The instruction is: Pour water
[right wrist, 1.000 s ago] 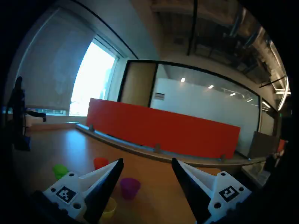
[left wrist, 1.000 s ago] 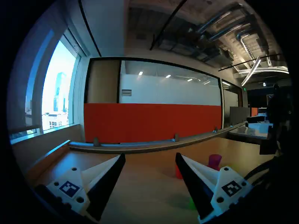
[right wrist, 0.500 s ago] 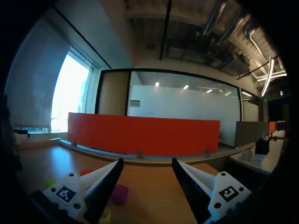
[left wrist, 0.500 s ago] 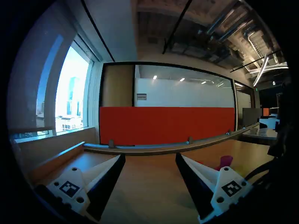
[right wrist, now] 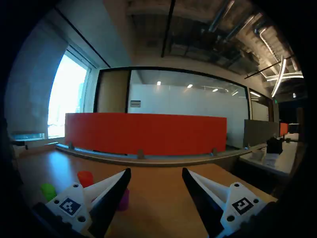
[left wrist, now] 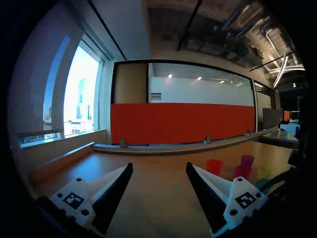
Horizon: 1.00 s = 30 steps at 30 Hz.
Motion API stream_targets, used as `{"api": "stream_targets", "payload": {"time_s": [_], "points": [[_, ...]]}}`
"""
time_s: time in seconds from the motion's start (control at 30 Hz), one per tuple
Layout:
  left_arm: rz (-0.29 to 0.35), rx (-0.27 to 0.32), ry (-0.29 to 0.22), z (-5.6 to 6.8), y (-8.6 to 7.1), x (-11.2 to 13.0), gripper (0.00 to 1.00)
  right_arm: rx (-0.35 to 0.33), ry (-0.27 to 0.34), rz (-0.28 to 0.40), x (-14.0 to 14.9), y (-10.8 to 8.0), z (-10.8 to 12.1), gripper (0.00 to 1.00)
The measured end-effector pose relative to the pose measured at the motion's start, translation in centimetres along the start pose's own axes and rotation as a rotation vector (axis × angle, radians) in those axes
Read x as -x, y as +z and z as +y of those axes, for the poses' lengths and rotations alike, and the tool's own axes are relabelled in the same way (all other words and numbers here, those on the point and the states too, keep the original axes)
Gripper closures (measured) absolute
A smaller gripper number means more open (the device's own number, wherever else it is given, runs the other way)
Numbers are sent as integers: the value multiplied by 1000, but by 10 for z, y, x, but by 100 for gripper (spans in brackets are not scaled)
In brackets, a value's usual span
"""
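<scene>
Left gripper view: cups [left wrist: 214,166] (past claw [left wrist: 158,168])

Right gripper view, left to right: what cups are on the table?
green cup → red cup → purple cup, partly hidden behind the gripper's finger

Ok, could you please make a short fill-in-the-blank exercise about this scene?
1. The left gripper and the right gripper are both ____ and hold nothing.
2. In the right gripper view, the cup left of the red cup is ____.
3. Daylight enters through a large ____ on the left.
Missing words: open; green; window.
</scene>
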<state>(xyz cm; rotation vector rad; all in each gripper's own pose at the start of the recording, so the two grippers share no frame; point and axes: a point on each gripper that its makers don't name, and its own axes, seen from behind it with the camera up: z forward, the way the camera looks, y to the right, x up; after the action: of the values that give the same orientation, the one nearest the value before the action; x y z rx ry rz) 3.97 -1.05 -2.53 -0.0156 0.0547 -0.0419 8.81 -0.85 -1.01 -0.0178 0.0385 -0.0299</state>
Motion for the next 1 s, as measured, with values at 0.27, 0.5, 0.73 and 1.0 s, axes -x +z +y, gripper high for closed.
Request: {"api": "stream_targets", "payload": {"time_s": [0.27,0.5,0.73,1.0], "points": [[-22,-41,-41,-8,0,22,0,35,1,4,7,-2,13,0],[-21,-54,-63,-6,0,33,0,68,20,-34,19,-2,27,0],[-29,-59,-52,-3,3,45,0,70,15,-48,23,-1,23,0],[-32,-75,-37,-3,5,50,0,65,13,-67,29,4,18,0]]}}
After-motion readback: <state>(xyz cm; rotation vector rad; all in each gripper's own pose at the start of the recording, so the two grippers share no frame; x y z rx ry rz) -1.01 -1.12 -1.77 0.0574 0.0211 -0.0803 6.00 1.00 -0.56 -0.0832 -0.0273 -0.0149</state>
